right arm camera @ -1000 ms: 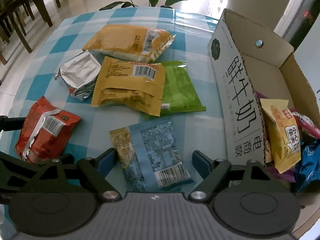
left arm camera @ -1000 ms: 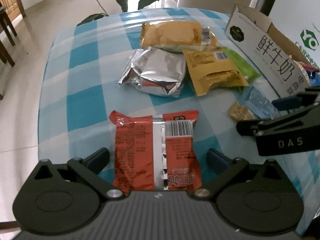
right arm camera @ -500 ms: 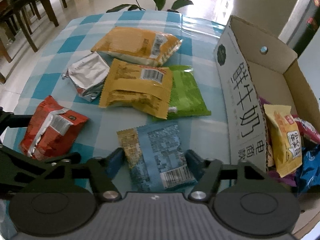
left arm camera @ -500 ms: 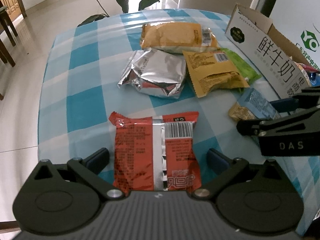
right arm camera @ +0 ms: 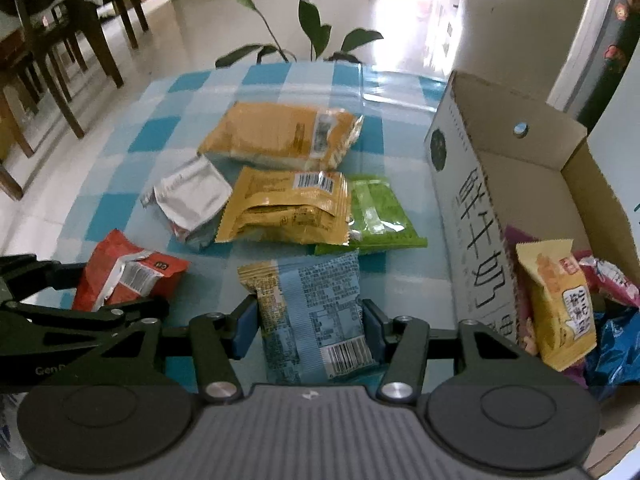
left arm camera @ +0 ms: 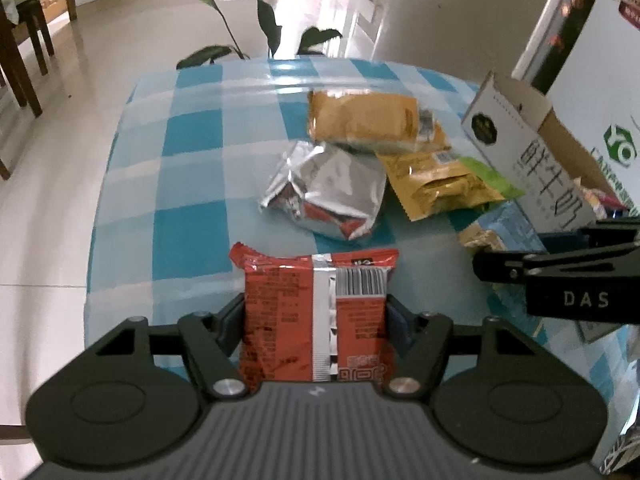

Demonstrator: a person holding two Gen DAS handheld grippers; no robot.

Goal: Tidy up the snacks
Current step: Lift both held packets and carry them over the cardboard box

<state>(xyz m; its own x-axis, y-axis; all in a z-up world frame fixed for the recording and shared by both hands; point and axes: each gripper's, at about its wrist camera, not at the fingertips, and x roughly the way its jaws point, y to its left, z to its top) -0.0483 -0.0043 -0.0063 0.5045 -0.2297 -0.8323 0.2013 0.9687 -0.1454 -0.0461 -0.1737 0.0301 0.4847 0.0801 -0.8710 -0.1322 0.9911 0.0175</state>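
Five packets (right arm camera: pixel 280 200) are lying mid-table (right arm camera: pixel 120 184), the box (right arm camera: pixel 472 216) standing to their right with more packets (right arm camera: pixel 556 300) sitting inside it; plant (right arm camera: pixel 312 28) behind.

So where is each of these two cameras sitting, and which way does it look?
Left wrist view: on the left gripper, looking down along its fingers at the red packet they pinch.
Right wrist view: on the right gripper, clamped on the blue packet.
Shared: checked tablecloth, silver packet, cardboard box, each other's gripper.

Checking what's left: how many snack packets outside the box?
6: red packet in left gripper, blue packet in right gripper; silver, two orange, green mid-table. More may be hidden.
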